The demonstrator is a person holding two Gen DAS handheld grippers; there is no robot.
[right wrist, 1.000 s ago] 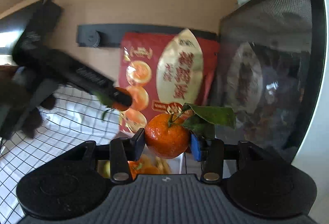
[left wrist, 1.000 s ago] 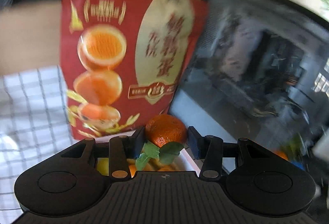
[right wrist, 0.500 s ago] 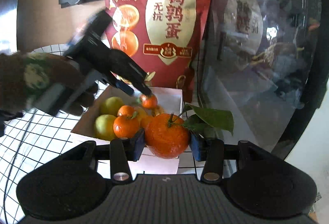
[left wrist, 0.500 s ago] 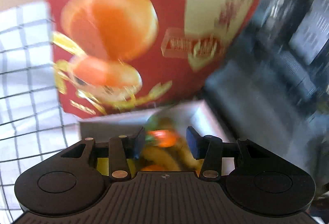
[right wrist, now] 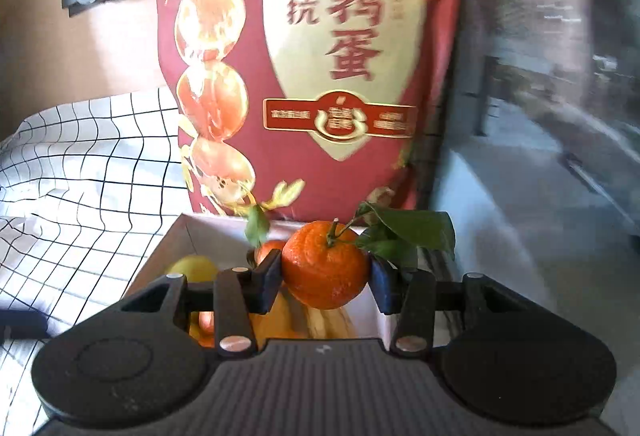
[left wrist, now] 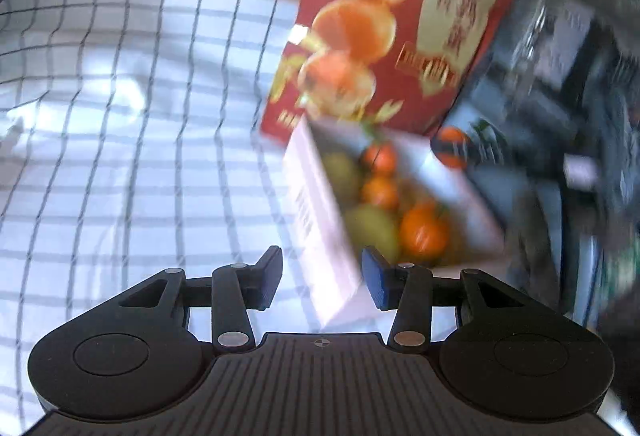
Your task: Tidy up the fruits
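While your right tongs (right wrist: 325,270) clamp the round orange mandarin with the green leafy stem (right wrist: 325,270), the white cardboard box of fruit (right wrist: 182,236) lies directly beneath and just beyond them, its open top facing up, so the coming move looks like a short drop straight down and slightly far. Lemon-yellow and orange fruit already fill the near part of the box; the free room seems to be toward the far wall, just in front of the red and gold snack bag (right wrist: 308,67). Your left tongs (left wrist: 322,278) stand part-open and empty over the near left corner of the box (left wrist: 320,220), on the checked cloth (left wrist: 120,155) covering the desk. The right hand is the one placed to deliver.
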